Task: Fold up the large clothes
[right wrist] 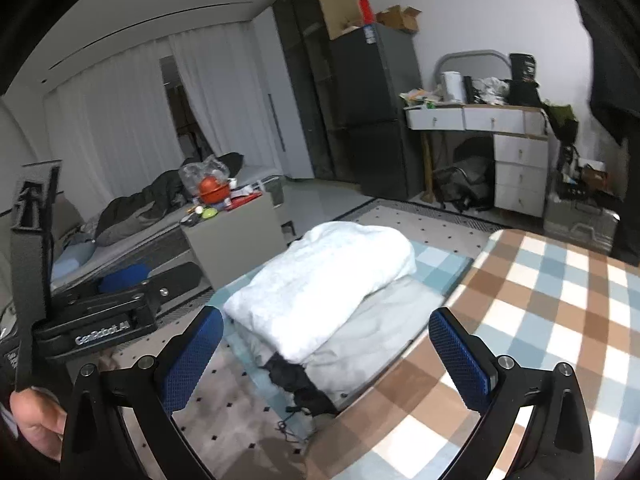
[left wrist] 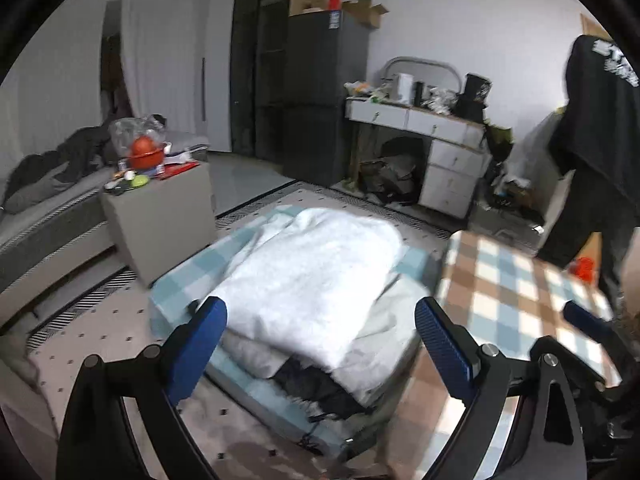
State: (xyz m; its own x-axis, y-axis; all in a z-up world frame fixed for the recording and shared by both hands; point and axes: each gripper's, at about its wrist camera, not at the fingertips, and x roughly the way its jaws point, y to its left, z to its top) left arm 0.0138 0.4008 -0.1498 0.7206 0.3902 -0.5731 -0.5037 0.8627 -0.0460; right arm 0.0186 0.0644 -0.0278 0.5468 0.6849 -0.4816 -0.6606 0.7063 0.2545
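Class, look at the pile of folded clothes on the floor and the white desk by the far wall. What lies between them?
Only bare dotted rug separates the pile of folded clothes from the white desk, clearest in the right wrist view.

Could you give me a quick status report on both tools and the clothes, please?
Left tool open, empty. Right tool open, empty. Folded white garment tops the clothes stack on the floor; plaid tabletop bare. Nothing in the way.

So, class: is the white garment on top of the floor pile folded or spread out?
Folded. The white garment sits as a thick compact bundle with doubled layers at its near edge, stacked on other folded clothes.
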